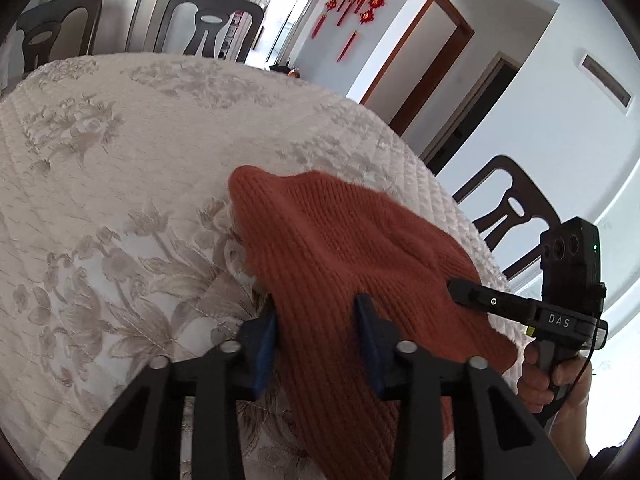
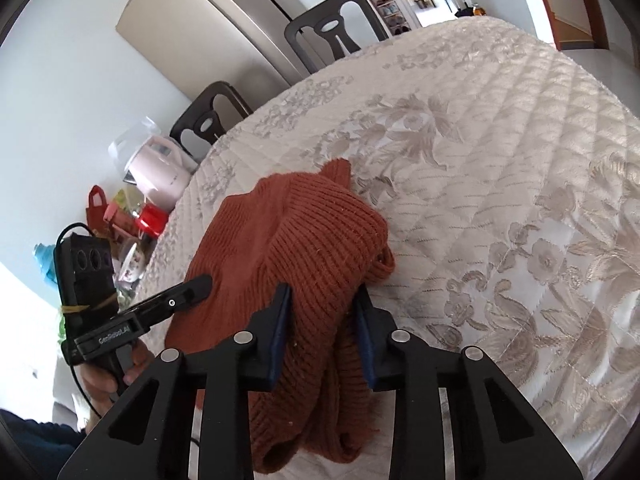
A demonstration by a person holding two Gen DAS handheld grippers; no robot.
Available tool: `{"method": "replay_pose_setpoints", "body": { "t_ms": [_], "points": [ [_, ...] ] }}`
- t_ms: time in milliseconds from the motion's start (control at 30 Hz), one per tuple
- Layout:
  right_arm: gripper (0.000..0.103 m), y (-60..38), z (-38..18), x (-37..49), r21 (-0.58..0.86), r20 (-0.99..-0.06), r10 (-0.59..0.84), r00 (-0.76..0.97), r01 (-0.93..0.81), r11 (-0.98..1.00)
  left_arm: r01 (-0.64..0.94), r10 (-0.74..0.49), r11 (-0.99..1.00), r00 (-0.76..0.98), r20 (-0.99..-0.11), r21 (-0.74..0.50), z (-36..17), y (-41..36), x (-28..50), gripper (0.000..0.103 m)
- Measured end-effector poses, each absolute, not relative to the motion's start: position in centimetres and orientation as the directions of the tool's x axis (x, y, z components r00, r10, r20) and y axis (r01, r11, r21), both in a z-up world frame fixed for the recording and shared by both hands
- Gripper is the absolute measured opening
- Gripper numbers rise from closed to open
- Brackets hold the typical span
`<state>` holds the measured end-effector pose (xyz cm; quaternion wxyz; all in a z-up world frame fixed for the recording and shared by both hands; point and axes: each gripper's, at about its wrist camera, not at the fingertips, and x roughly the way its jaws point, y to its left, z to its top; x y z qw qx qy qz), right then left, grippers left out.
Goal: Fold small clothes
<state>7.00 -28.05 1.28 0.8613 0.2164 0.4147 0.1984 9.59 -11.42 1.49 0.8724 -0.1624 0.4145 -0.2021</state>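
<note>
A round table covered by a cream quilted cloth with pale beige embroidered flowers [image 1: 120, 152] fills most of both wrist views, and on its near part lies the rust-orange ribbed knit garment [image 1: 340, 248], bunched and partly doubled over itself, with thick rolls of knit hanging toward the table's near edge in the right wrist view. The left gripper [image 1: 316, 320], black with blue-padded fingers, is clenched on a fold of that knit, the fabric filling the space between its pads. The right gripper [image 2: 324, 312], of the same build, grasps another thick fold of the garment, its pads pressed against the cloth on either side. Each gripper shows in the other's view as a black handle held in a hand at the garment's edge. Dark wooden chairs with cut-out backs [image 1: 212, 24] stand around the table's far side. A pale pink electric kettle [image 2: 160, 172] stands off the table's left side in the right wrist view.
</note>
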Motion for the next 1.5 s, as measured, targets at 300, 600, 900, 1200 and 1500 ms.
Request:
{"method": "replay_pose_setpoints", "body": {
  "t_ms": [300,600,900,1200,1500],
  "points": [
    [0.023,-22.2,3.1,9.2,0.534,-0.591,0.589,0.552,-0.279,0.798,0.221,-0.469,0.872,0.633,-0.616,-0.437,3.9,-7.3,8.5,0.033],
    [0.016,-14.1,2.4,14.8,0.550,-0.586,0.658,0.473,-0.365,0.751,0.143,-0.375,0.909,0.691,-0.619,-0.391,5.0,0.6,9.5,0.033],
    [0.016,-10.4,0.7,18.7,0.557,-0.609,0.649,0.455,-0.337,0.759,0.062,-0.307,0.928,0.688,-0.658,-0.368,4.0,6.6,12.2,0.033],
    [0.021,-10.7,3.5,17.4,0.425,-0.623,0.567,0.539,-0.375,0.824,0.007,-0.229,0.949,0.701,-0.676,-0.315,2.9,7.9,10.5,0.037],
    [0.021,-8.0,1.3,20.1,0.347,-0.712,0.509,0.484,-0.388,0.854,0.043,-0.185,0.975,0.703,-0.687,-0.218,2.9,5.7,12.5,0.037]
  ]
}}
